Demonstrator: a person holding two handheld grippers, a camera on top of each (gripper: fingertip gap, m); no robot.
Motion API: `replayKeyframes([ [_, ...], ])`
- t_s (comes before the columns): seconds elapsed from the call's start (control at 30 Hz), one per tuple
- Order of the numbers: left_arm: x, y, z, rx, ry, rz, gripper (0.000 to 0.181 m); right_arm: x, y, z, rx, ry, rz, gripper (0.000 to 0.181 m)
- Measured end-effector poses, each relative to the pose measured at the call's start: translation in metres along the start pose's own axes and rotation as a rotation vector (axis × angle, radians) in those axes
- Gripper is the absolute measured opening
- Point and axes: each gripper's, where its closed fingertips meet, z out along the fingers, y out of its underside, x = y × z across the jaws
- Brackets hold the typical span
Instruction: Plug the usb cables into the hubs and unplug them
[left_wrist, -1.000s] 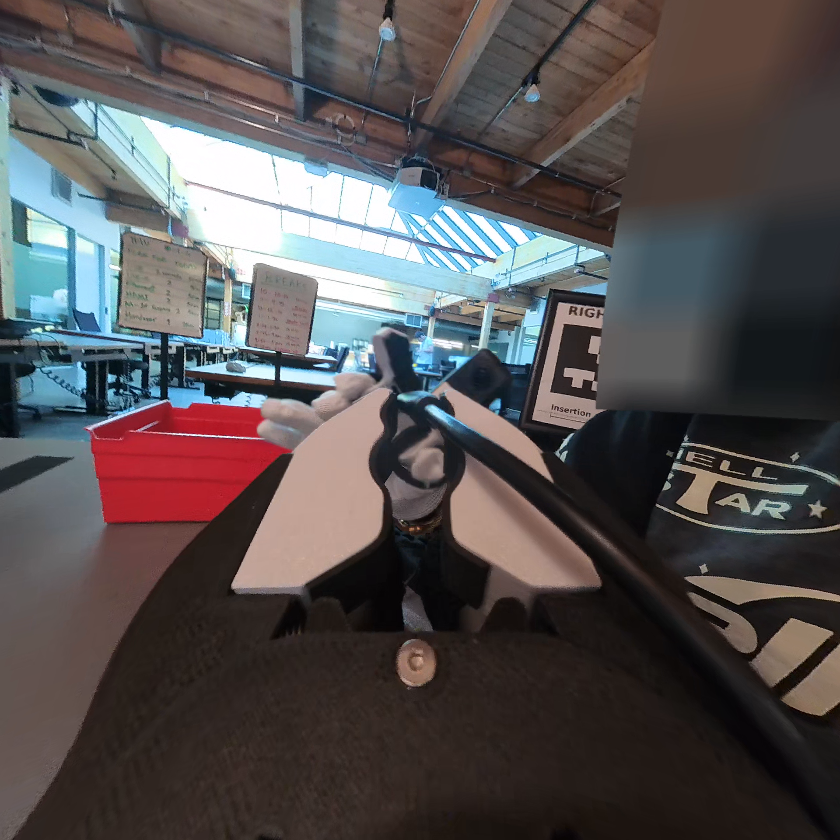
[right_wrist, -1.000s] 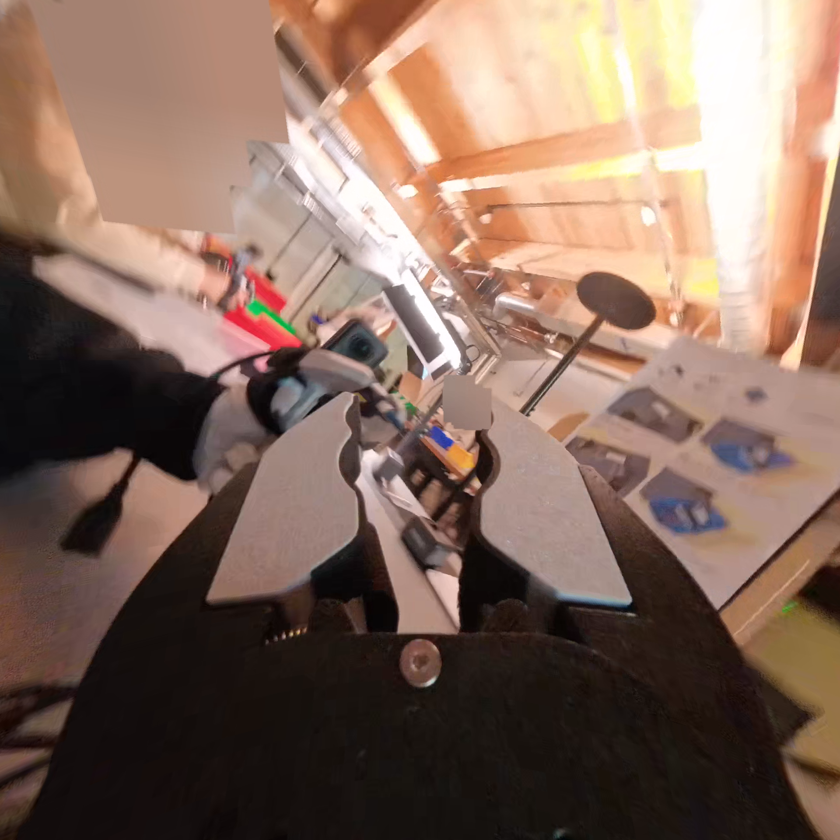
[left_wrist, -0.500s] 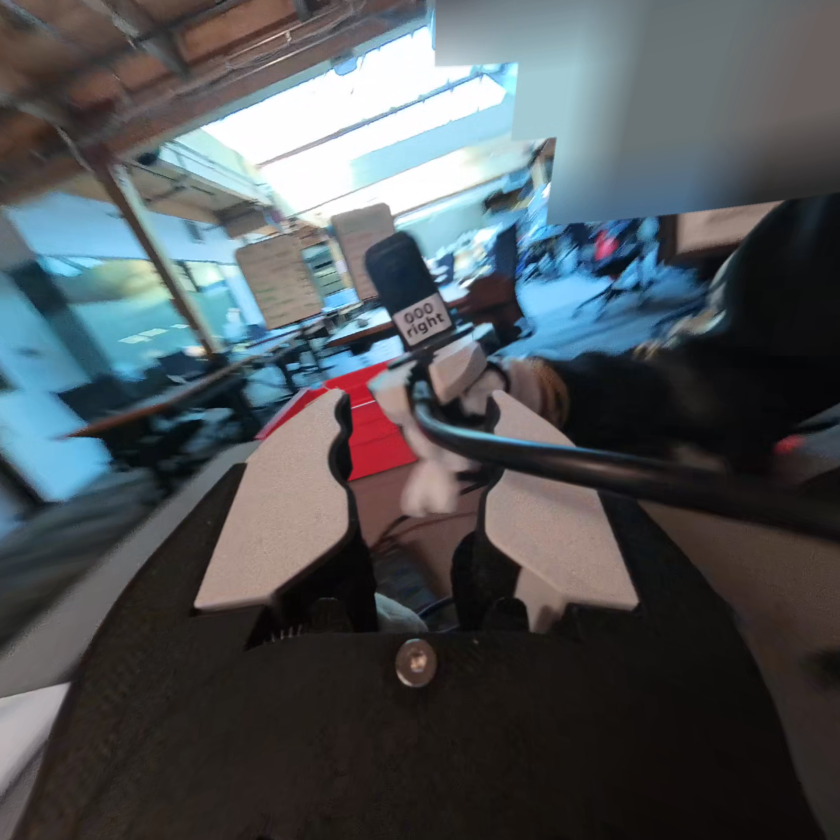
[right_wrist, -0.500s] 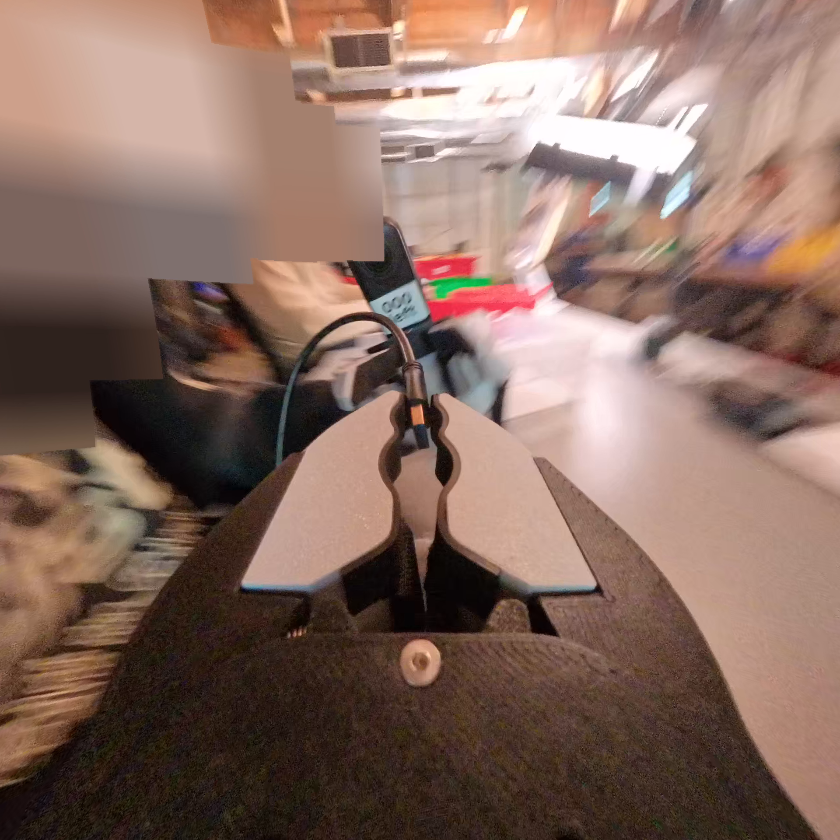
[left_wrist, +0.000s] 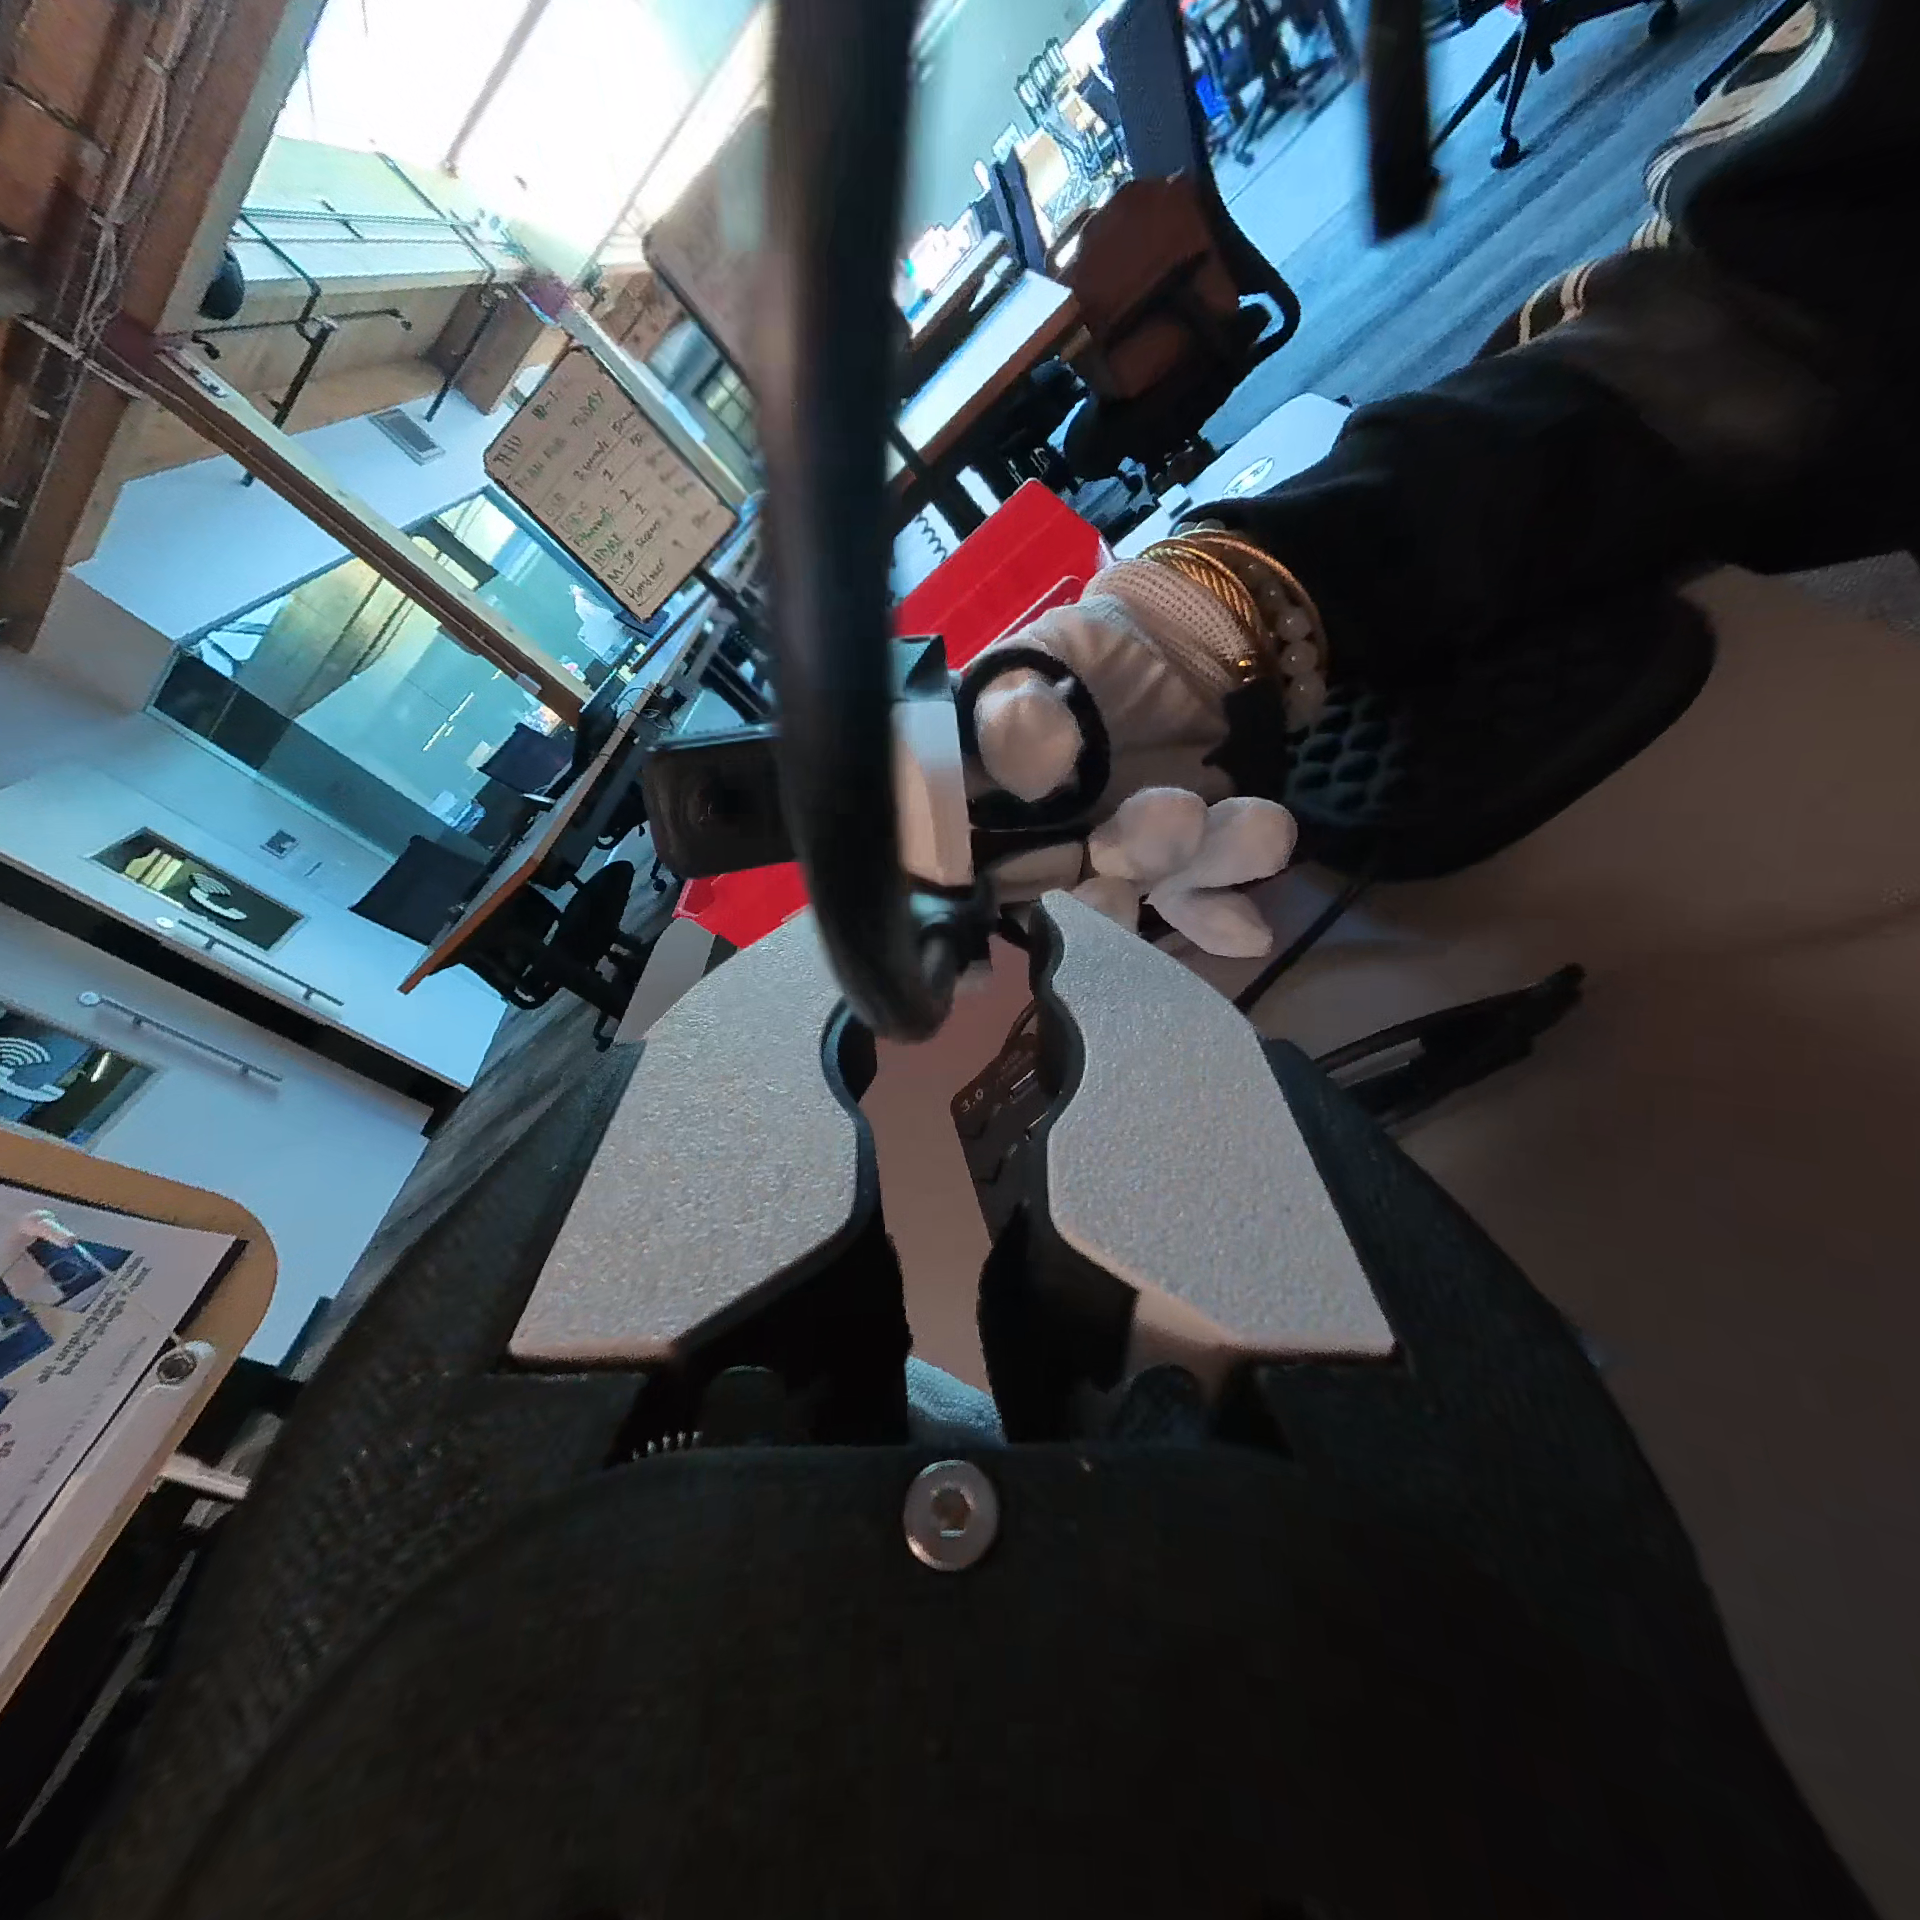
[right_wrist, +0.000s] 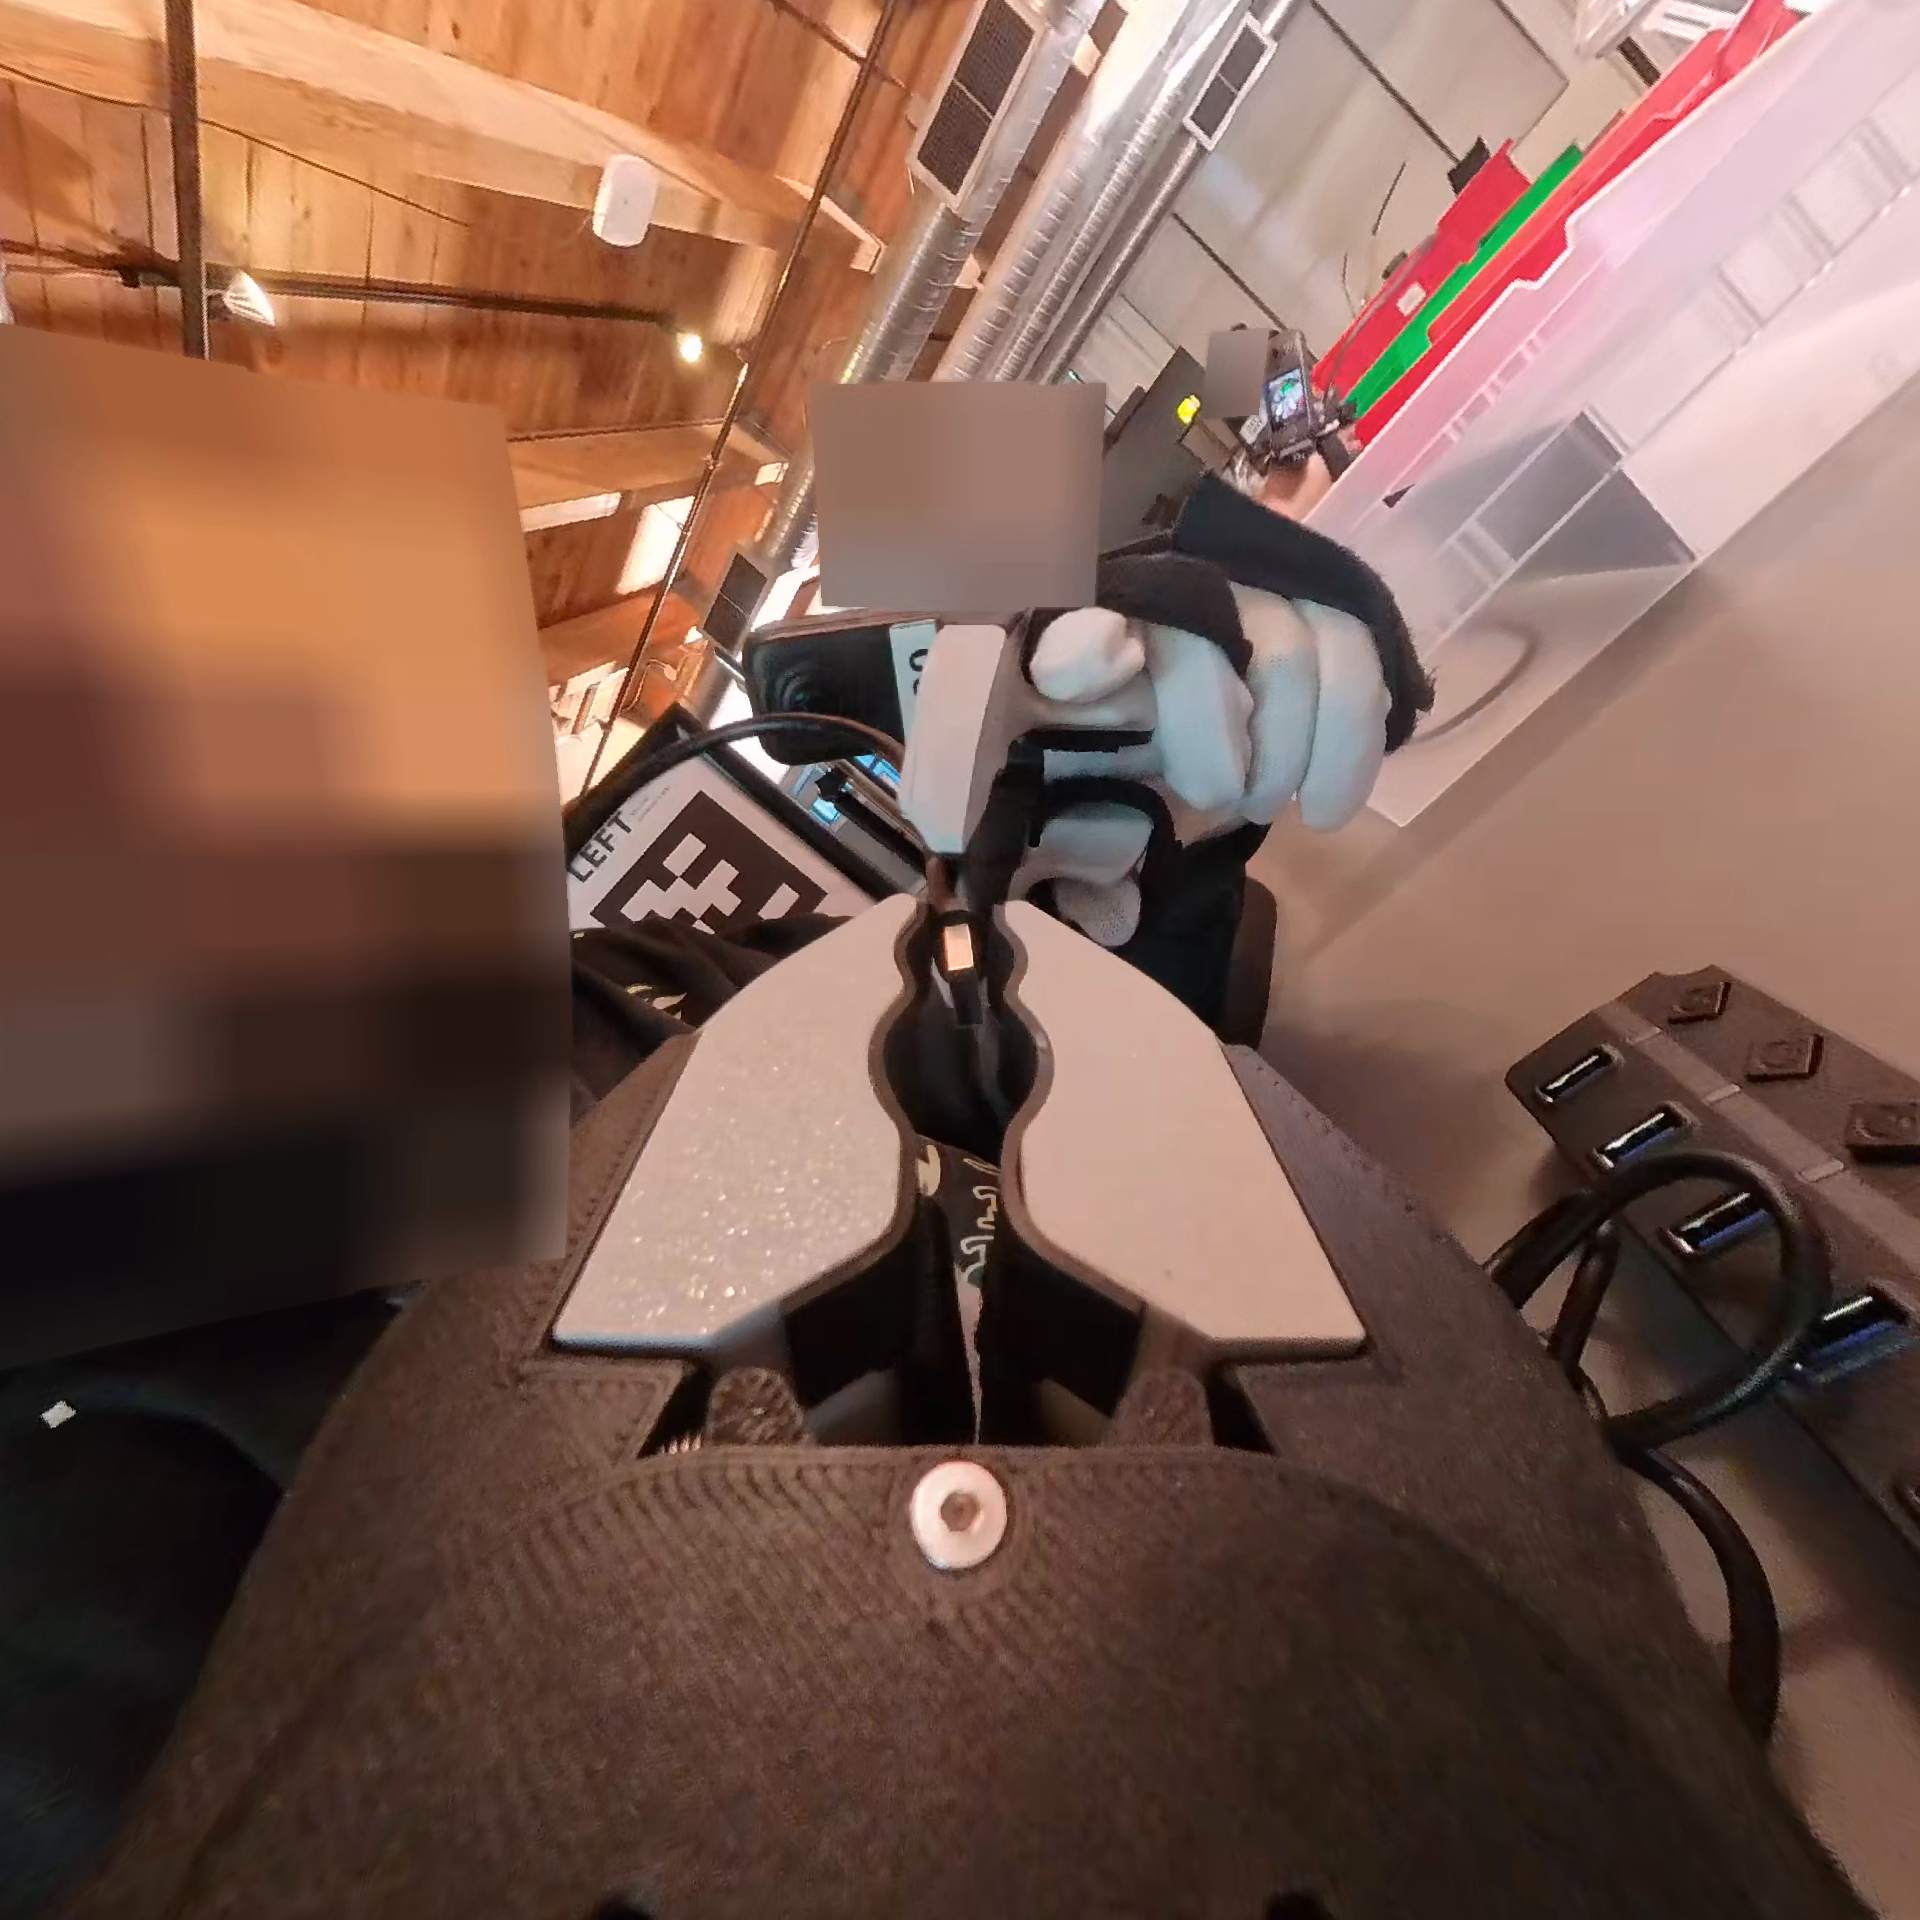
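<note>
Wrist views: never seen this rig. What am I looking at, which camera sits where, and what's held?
There is no robot. A person holds a hand tool with two-finger tongs in each hand, and a wide-angle camera on each tool looks along its fingers. The right wrist view shows the right tongs shut on a USB plug. The left wrist view shows the left tongs, jaws apart, with a black cable looping past. On the table lies a black hub with another cable plugged in.

The black cable (left_wrist: 831, 520) runs off the left wrist view's top edge. The USB hub (right_wrist: 1756, 1174) is cut by the right wrist view's right edge.
</note>
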Motion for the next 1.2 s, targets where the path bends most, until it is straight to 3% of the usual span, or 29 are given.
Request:
replayKeyframes([
  [0.2,0.004,0.006,0.003,-0.040,0.015,0.011,0.016,0.000,0.005,0.003,-0.027,-0.002,0.002,0.010],
  [0.8,0.001,0.002,0.002,-0.035,0.007,-0.013,0.016,0.004,0.002,0.000,-0.007,0.013,0.016,0.010],
  [0.9,-0.007,-0.002,0.001,-0.030,-0.037,-0.050,0.015,-0.001,-0.007,-0.001,0.035,0.011,-0.057,0.011],
  [0.93,-0.011,0.000,-0.001,-0.037,-0.056,-0.069,0.015,-0.003,-0.014,-0.004,0.065,0.039,-0.127,0.019],
  [1.0,-0.024,0.003,-0.007,-0.040,-0.121,-0.124,0.016,-0.003,-0.040,-0.020,0.184,0.189,-0.328,0.059],
  [1.1,-0.045,0.002,-0.021,0.036,-0.203,-0.265,0.015,0.003,-0.069,-0.059,0.274,0.562,-0.744,0.101],
  [1.13,-0.049,0.000,-0.025,0.071,-0.211,-0.314,0.016,0.007,-0.074,-0.073,0.247,0.687,-0.836,0.108],
  [1.2,-0.056,-0.005,-0.034,0.156,-0.219,-0.394,0.016,0.027,-0.061,-0.095,0.015,0.890,-0.910,0.103],
])
